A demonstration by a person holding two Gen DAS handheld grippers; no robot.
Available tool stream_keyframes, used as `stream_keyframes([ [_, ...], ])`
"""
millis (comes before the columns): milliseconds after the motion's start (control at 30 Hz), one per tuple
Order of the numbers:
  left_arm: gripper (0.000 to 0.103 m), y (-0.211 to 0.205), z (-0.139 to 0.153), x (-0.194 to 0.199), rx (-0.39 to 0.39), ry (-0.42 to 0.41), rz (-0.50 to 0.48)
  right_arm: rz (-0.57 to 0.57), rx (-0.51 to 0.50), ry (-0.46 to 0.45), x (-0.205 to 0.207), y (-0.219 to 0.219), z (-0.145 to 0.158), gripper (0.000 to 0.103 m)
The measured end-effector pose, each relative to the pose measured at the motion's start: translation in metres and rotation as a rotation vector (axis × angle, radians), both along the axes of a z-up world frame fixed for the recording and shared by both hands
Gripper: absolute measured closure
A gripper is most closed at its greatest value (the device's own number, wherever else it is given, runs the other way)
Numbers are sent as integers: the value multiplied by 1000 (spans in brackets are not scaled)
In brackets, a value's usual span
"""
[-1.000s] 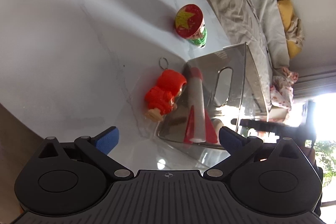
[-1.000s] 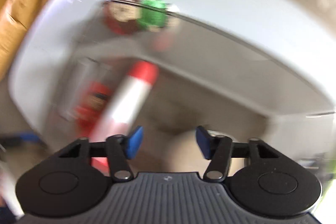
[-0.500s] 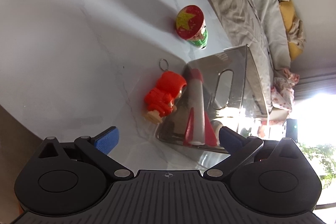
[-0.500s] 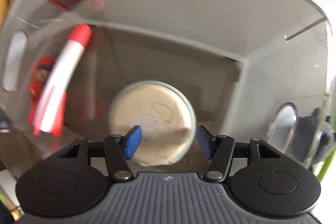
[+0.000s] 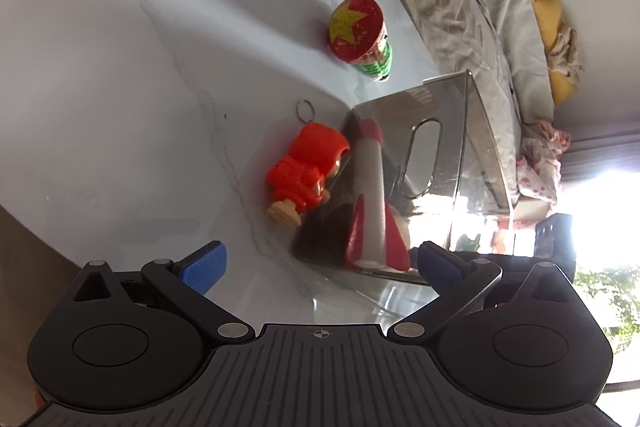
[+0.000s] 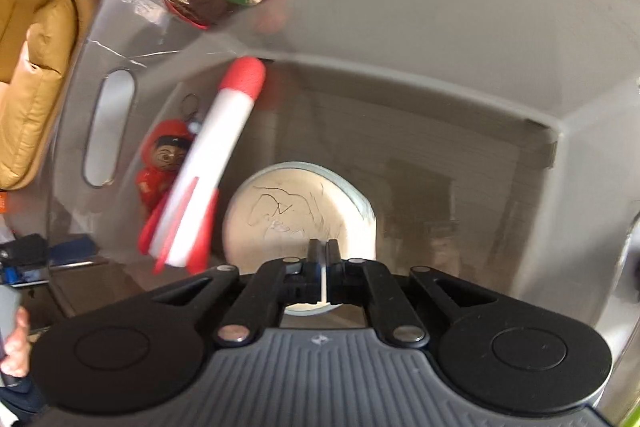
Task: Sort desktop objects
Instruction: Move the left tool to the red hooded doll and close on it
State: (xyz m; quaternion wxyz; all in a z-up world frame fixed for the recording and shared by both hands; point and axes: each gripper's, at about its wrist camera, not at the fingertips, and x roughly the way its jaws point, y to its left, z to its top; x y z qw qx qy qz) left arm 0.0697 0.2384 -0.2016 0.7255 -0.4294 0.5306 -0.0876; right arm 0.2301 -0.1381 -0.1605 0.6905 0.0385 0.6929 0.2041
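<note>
Clear plastic bin [image 6: 400, 27] sits on the white marble tabletop [image 5: 120, 67], and the right gripper [image 6: 321, 255] is down inside it, jaws fully closed with nothing visibly between them, just a thin pale sliver of the round beige lid or disc [image 6: 300, 211] showing through the gap. Cannot tell if the tips touch that disc. Red-and-white toy rocket [image 6: 208, 155] is already in the bin, leaning tilted against the left wall, slightly blurred. Left gripper [image 5: 320, 263] hovers over the near tabletop, jaws wide apart, holding nothing. Still outside the bin: red hooded figurine [image 5: 308, 171] with a keyring, lying just beside the bin's left wall, maybe touching it, and the crochet doll with star base [image 5: 360, 31] farther off on the tabletop. Risks, as a judgement: the closed right gripper pulling out could clip the rocket and knock it over or drag it out, since it leans close on the left. Bin looks light, so a bump on its wall could slide it into the figurine and push that away. Picking the figurine next looks awkward: it is tight to the wall, so one finger may hit the bin instead of closing on the toy. Glare and reflections on the clear walls could mislead depth.
</note>
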Motion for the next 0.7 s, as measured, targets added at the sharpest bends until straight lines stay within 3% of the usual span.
stream_keyframes([
  [67, 0, 0, -1, 1, 2, 2, 4, 1, -48, -36, 1, 1, 2, 78],
  [133, 0, 1, -3, 7, 12, 6, 3, -7, -87, -66, 3, 1, 2, 76],
  [233, 0, 1, -10, 31, 49, 44, -11, -50, -48, -126, -4, -9, 20, 74],
  [300, 0, -2, -12, 49, 70, 43, -32, -92, 2, -202, -18, -22, 42, 59],
  [367, 0, -11, -13, 66, 100, 27, -91, -144, 51, -305, -40, -37, 65, 37],
  [433, 0, -22, -15, 80, 155, -4, -167, -194, 106, -379, -63, -51, 84, 24],
  [533, 0, -40, -11, 91, 306, -78, -284, -258, 194, -408, -96, -75, 100, 22],
  [700, 0, -46, -3, 103, 390, -101, -373, -313, 256, -395, -136, -101, 108, 17],
])
